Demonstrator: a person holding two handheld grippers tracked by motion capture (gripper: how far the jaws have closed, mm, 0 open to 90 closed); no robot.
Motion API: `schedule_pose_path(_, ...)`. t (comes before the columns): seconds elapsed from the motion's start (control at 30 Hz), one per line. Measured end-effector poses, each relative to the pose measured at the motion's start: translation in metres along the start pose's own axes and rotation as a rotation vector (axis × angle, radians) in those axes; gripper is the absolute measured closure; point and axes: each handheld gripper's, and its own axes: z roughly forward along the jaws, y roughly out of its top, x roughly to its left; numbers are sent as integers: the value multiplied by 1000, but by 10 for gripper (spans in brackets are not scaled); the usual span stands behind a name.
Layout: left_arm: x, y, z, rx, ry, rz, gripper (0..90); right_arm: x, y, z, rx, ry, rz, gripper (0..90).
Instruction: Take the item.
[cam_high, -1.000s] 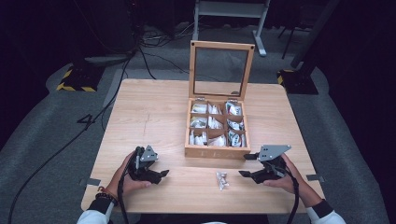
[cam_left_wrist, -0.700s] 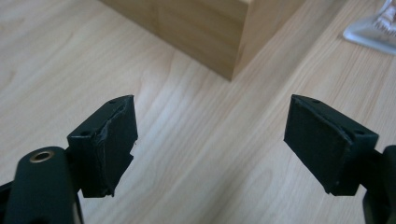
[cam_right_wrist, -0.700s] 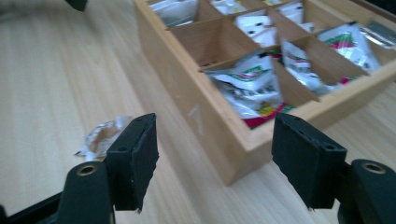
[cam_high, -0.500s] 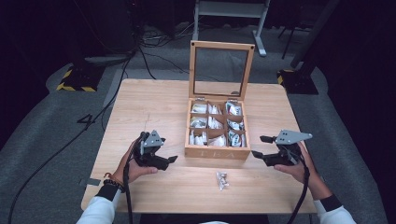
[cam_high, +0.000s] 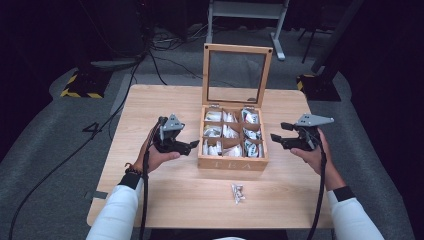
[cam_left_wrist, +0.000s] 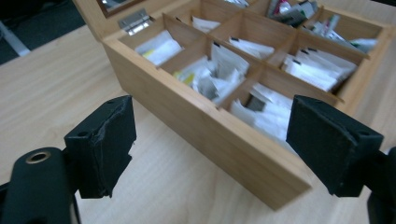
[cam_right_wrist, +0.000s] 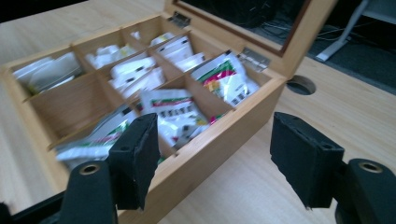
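Wooden tea box (cam_high: 233, 159) stands open in the middle of the table (cam_high: 165, 100), lid upright, its compartments full of sachets. One small packet (cam_high: 237, 193) lies on the table in front of the box, so I judge the work is at its beginning. The left hand-held gripper (cam_high: 192, 145) hovers just beside the box's left wall and the right hand-held gripper (cam_high: 276, 137) near its right wall. Both have jaws apart and empty, touching nothing.

Wooden tea box (cam_high: 233, 161) mid-table, lid upright, compartments holding sachets (cam_high: 226, 132).
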Motion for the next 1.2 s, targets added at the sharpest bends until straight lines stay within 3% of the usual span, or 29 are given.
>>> schedule_pose_path(0.13,10,17,11,-4,21,-19,167,-11,12,6,-6,-25,21,336)
schedule_pose_path(0.2,16,25,17,-2,42,-17,167,-15,17,8,-17,-15,46,335)
schedule_pose_path(0.43,33,49,36,-7,64,-67,170,-28,39,23,-6,-51,47,331)
schedule_pose_path(0.83,58,73,81,47,105,-107,180,-44,65,58,27,-67,87,324)
schedule_pose_path(1.03,67,82,98,83,140,-133,192,-54,72,77,39,-76,137,321)
schedule_pose_path(1.2,70,91,107,86,151,-146,200,-65,74,88,46,-93,180,321)
